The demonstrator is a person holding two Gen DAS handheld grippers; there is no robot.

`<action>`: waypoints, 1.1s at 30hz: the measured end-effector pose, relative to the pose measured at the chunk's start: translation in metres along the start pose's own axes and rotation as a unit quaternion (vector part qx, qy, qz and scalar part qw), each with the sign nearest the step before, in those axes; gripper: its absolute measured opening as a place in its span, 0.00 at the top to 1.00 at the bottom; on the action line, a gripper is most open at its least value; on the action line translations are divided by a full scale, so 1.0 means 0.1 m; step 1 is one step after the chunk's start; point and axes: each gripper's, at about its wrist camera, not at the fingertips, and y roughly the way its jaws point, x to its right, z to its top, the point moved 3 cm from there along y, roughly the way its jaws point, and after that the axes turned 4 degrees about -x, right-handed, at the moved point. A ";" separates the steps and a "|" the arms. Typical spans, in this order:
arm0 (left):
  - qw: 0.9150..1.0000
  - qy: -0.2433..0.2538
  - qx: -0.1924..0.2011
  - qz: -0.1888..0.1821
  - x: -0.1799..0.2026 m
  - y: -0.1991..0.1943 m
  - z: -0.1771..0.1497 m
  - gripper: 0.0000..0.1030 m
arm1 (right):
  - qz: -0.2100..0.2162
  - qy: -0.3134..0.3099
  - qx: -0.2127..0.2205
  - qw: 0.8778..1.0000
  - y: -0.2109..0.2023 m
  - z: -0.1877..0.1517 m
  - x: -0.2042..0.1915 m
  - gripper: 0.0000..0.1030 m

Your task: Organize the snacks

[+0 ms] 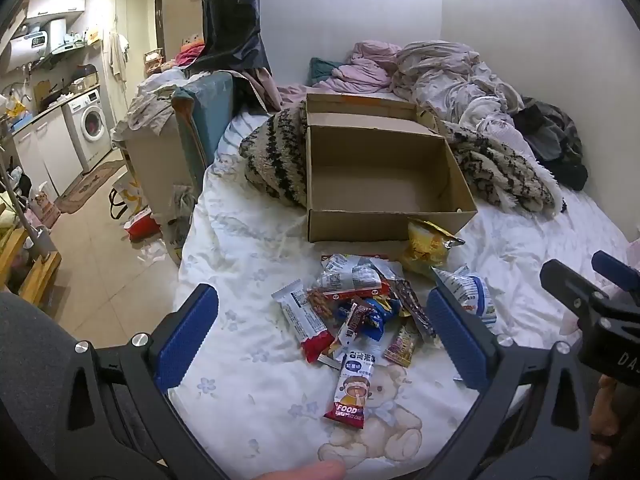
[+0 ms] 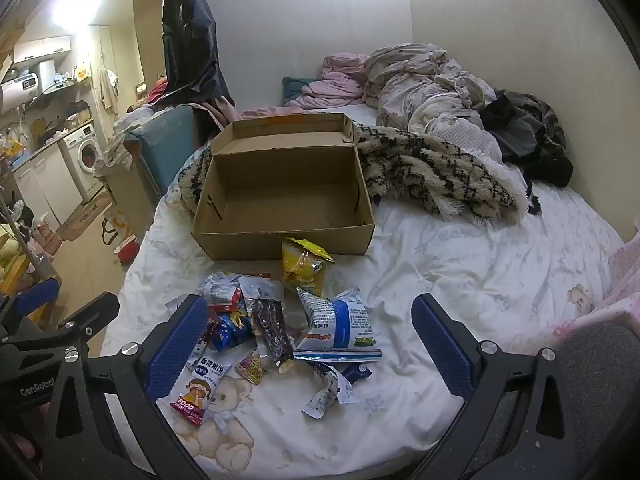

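From the left wrist view, the left hand-held gripper (image 1: 320, 336) is wide open and holds nothing. It hangs over a pile of snacks (image 1: 360, 308) lying on the bed (image 1: 240, 240). A red and white rice cake packet (image 1: 354, 390) lies nearest, a little apart from the pile. Behind the pile sits an open cardboard box (image 1: 384, 184), and it looks empty. A yellow chip bag (image 1: 426, 250) leans right against the box's front wall.

From the right wrist view, the right hand-held gripper (image 2: 308, 344) is wide open too, with nothing in it. A puffy blue and white bag (image 2: 338, 328) lies between its blue pads. A dark long packet (image 2: 274, 330) lies just beside that bag.

I think the first job is to pick up one snack. It is best to take a snack that lies alone on top. Squeeze softly so the puffy bag does not pop. Then carry it over the box wall and let go inside.
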 end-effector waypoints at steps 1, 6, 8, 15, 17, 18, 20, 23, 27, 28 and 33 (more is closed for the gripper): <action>1.000 0.001 -0.001 0.002 0.00 0.00 0.00 0.00 | 0.000 0.000 0.001 1.000 0.00 0.00 0.00 0.00; 1.000 0.000 0.000 0.002 -0.01 0.01 0.00 0.00 | -0.001 -0.001 0.002 1.000 0.00 0.00 0.00 0.00; 1.000 -0.001 0.000 0.001 -0.02 0.02 0.00 0.00 | 0.000 -0.001 0.002 1.000 0.00 0.00 0.00 0.00; 1.000 0.004 0.002 0.005 0.00 0.00 0.00 0.00 | 0.001 0.000 0.002 1.000 0.00 0.00 0.00 0.00; 1.000 0.004 0.001 0.005 0.01 0.00 0.00 0.00 | 0.001 0.001 0.003 1.000 0.00 0.00 0.00 0.00; 1.000 0.004 0.002 0.005 0.00 0.00 0.00 0.00 | 0.001 0.001 0.003 1.000 0.00 0.00 0.00 0.00; 1.000 0.003 0.001 0.004 0.01 0.00 0.00 0.00 | 0.002 0.001 0.002 1.000 0.01 0.00 0.00 0.00; 1.000 0.004 0.002 0.005 0.01 0.00 0.00 0.00 | 0.003 0.005 -0.003 1.000 0.04 0.00 0.00 0.00; 1.000 0.004 0.002 0.006 0.01 0.00 0.00 0.00 | 0.003 0.007 -0.004 1.000 0.05 -0.01 0.02 0.00; 1.000 0.004 0.002 0.006 0.01 0.00 0.00 0.00 | 0.005 0.007 -0.004 1.000 0.05 -0.01 0.02 0.00; 1.000 0.004 0.003 0.005 0.01 0.00 0.00 0.00 | 0.006 0.008 -0.004 1.000 0.06 -0.01 0.03 0.00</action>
